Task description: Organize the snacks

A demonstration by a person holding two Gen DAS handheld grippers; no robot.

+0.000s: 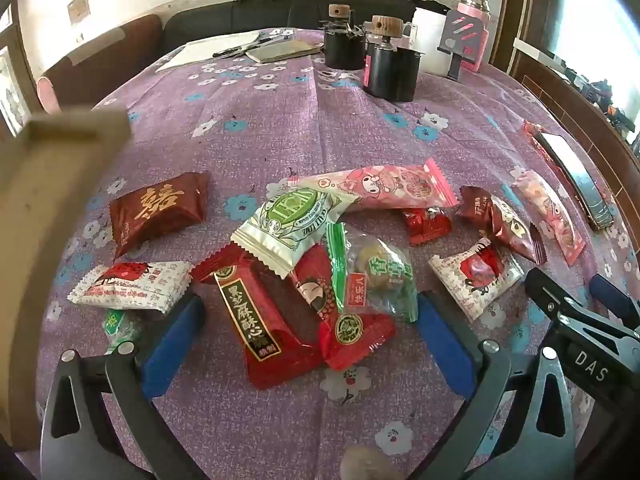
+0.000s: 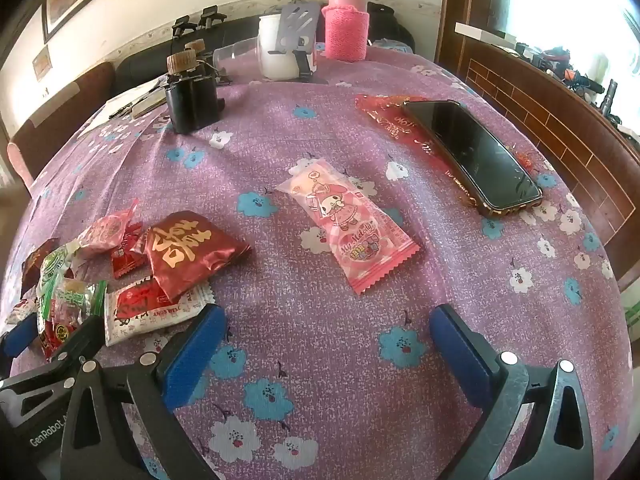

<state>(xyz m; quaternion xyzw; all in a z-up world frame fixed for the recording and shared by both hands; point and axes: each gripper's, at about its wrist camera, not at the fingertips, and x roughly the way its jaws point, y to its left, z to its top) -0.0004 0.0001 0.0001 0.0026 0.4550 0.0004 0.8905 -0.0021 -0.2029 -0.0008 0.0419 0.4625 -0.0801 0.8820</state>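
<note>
Several wrapped snacks lie in a loose heap on the purple flowered tablecloth (image 1: 280, 128). In the left wrist view my left gripper (image 1: 308, 332) is open and empty, its blue pads either side of a red packet with black label (image 1: 264, 320) and a clear green sweet packet (image 1: 372, 272). A white-green packet (image 1: 292, 220), a dark red packet (image 1: 160, 208) and a long pink packet (image 1: 384, 188) lie beyond. My right gripper (image 2: 326, 344) is open and empty, just short of a pink My Melody packet (image 2: 348, 224). A dark red packet (image 2: 192, 252) lies to its left.
A phone (image 2: 472, 156) lies on a red envelope (image 2: 392, 120) at the right. Black jars with cork lids (image 2: 192, 92), a pink flask (image 2: 346, 20) and a white cup (image 2: 276, 48) stand at the back. A tan box edge (image 1: 44, 208) rises at the left.
</note>
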